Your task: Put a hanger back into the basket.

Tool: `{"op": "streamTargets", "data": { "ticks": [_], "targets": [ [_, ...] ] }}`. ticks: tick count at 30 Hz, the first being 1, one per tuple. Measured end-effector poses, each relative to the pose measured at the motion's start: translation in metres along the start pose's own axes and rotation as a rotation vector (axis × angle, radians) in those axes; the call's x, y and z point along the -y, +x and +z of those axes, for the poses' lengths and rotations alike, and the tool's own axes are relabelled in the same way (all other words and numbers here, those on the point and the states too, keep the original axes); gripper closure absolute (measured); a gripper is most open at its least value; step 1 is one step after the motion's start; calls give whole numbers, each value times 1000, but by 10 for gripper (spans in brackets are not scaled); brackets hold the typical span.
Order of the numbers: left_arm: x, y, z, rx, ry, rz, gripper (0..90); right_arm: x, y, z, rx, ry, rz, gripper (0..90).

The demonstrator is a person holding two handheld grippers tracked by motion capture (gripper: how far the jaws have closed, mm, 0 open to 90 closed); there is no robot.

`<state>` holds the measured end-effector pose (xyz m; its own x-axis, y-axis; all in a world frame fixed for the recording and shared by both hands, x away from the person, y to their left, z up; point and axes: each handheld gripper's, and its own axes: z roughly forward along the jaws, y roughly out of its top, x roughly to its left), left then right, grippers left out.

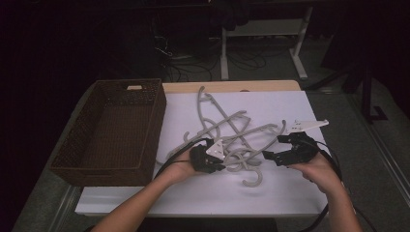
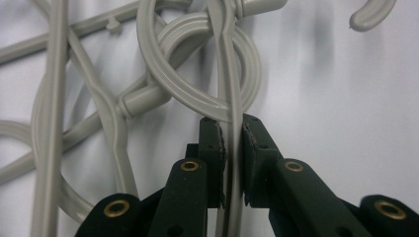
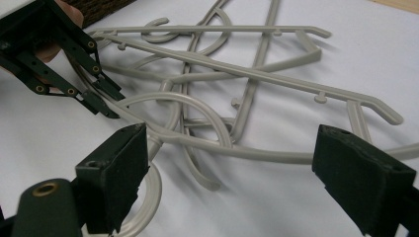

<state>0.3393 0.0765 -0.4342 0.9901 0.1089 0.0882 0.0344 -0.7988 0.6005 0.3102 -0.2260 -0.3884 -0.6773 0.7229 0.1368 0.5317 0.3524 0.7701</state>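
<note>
Left gripper (image 2: 233, 133) clamped on thin bar of grey hanger (image 2: 228, 74), bar between pads. Right gripper (image 3: 230, 168) jaws wide, hanger pile (image 3: 237, 74) just beyond fingertips, untouched.

A tangle of grey plastic hangers (image 1: 232, 137) lies on the white table (image 1: 290, 188). The left gripper (image 1: 217, 155) sits at the pile's left edge, the right gripper (image 1: 269, 155) at its right edge. A brown wicker basket (image 1: 77, 164) stands just left of the pile
</note>
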Motion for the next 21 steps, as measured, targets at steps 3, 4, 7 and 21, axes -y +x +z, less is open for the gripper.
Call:
{"op": "streamTargets", "data": {
  "ticks": [3, 4, 7, 21],
  "targets": [
    [0, 2, -3, 13, -7, -16, 814, 0, 0, -1, 2, -1, -2, 137],
    [0, 1, -3, 16, -10, -20, 815, 0, 0, -1, 2, -2, -1, 137],
    [-1, 2, -6, 22, -21, -27, 817, -1, -1, -2, 5, -11, -1, 137],
    [-15, 13, -49, 0, -82, -108, 819, 1, -13, -21, 48, -76, 50, 137]
  ]
}}
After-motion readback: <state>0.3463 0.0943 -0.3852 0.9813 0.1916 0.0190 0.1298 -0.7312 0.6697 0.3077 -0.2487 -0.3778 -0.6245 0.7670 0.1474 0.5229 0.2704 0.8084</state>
